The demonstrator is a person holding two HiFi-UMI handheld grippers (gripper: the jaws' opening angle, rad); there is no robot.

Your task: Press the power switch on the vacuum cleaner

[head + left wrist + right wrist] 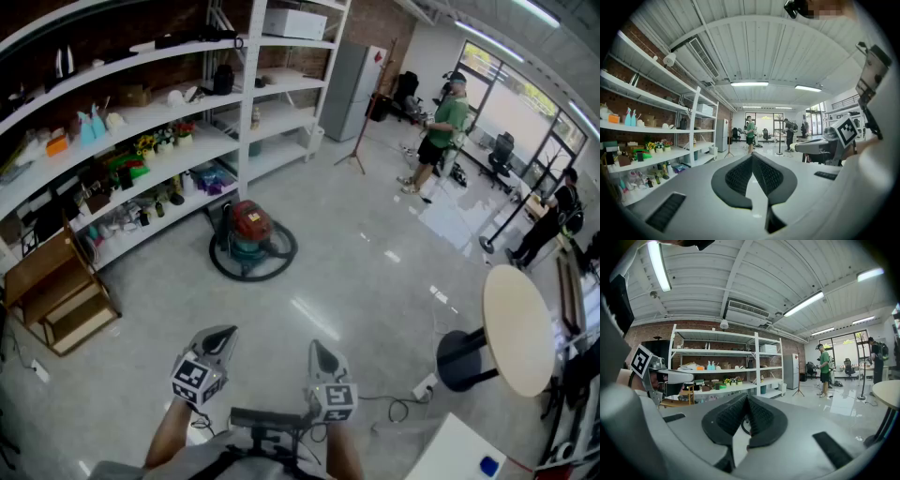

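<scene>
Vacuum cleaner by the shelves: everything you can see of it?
The vacuum cleaner is a small canister: red top, teal lower body, plastic by its look. It stands upright on the pale floor before the white shelving. Its black hose lies coiled around it. Nothing else touches it; the left gripper and right gripper are far off, both shut. Its switch is too small to see.

Finds vacuum cleaner (pixel 249 231) on floor (pixel 356 281) just before shelving (pixel 141 131) at left; round table (pixel 516 328) well apart at right; left gripper (pixel 218 339) beside right gripper (pixel 324 356), nearest.
</scene>
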